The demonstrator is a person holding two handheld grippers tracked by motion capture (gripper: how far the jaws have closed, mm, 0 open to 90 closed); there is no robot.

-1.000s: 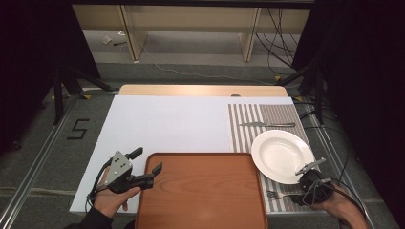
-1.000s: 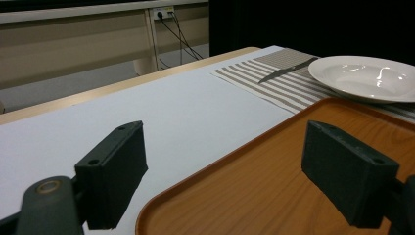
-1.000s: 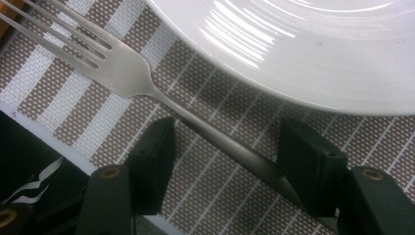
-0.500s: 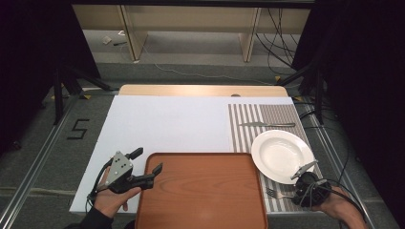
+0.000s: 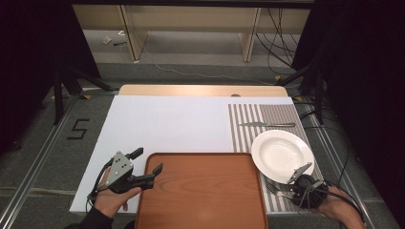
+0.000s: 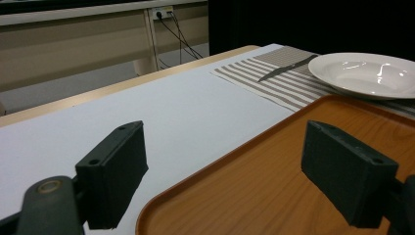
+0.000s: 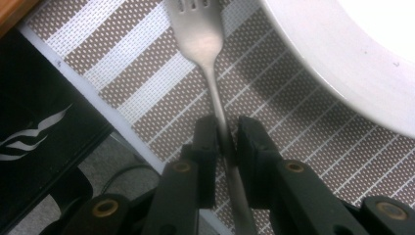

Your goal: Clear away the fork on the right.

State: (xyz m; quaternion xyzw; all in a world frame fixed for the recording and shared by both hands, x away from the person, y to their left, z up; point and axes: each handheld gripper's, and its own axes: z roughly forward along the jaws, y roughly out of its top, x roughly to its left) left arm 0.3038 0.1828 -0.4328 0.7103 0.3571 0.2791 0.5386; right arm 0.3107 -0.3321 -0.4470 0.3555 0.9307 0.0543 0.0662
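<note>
A metal fork (image 7: 200,34) lies on the striped placemat (image 7: 147,73), just in front of the white plate (image 7: 352,63). My right gripper (image 7: 226,129) has just been closing, and its pads now press on the fork's thin handle. From above, this gripper (image 5: 292,191) sits at the table's front right, with the fork (image 5: 274,188) pointing left from it. My left gripper (image 5: 147,161) is open at the brown tray's (image 5: 200,191) near left corner. One jaw hangs over the tray (image 6: 274,186), the other over the white sheet, with nothing between them (image 6: 222,142).
A knife (image 5: 266,125) lies on the placemat (image 5: 248,129) behind the plate (image 5: 282,155). A white sheet (image 5: 167,124) covers most of the table. Cables and shelving stand beyond the far edge.
The right gripper's jaws have closed in on the fork's handle, with the hand shifting slightly. The left gripper has stayed put.
</note>
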